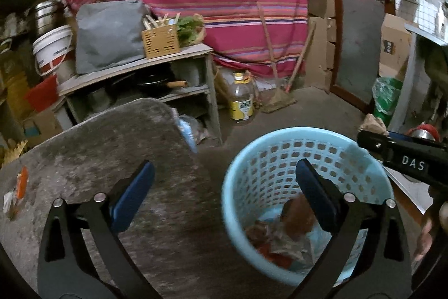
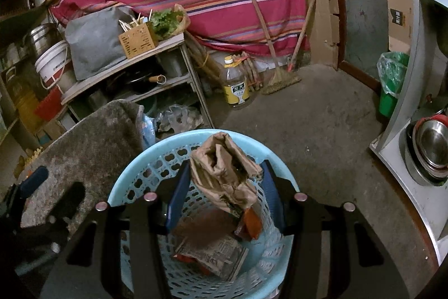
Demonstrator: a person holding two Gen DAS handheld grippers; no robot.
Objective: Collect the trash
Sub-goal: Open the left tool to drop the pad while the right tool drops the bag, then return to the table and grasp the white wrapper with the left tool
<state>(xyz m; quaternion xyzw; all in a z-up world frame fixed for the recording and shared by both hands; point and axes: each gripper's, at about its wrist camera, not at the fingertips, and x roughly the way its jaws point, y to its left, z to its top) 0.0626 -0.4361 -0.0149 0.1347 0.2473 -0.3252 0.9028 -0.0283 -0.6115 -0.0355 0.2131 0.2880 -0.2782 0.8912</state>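
A light blue plastic basket (image 1: pixel 252 156) stands on the floor and holds paper scraps and wrappers (image 1: pixel 282 237). My left gripper (image 1: pixel 224 175) is open and empty, over the basket's left rim and the edge of a grey stone slab (image 1: pixel 112 147). An orange and white wrapper (image 1: pixel 19 187) lies on the slab at far left. My right gripper (image 2: pixel 222 181) is shut on a crumpled brown paper bag (image 2: pixel 221 170), held above the basket (image 2: pixel 134 175). The basket's trash (image 2: pixel 212 248) shows below it.
A shelf (image 1: pixel 140 66) with a wooden box and greens stands behind the slab. An oil bottle (image 1: pixel 242 97) and brooms (image 1: pixel 277 91) lean near the striped cloth. A green bin (image 2: pixel 390 83) and metal bowls (image 2: pixel 431 147) are at right.
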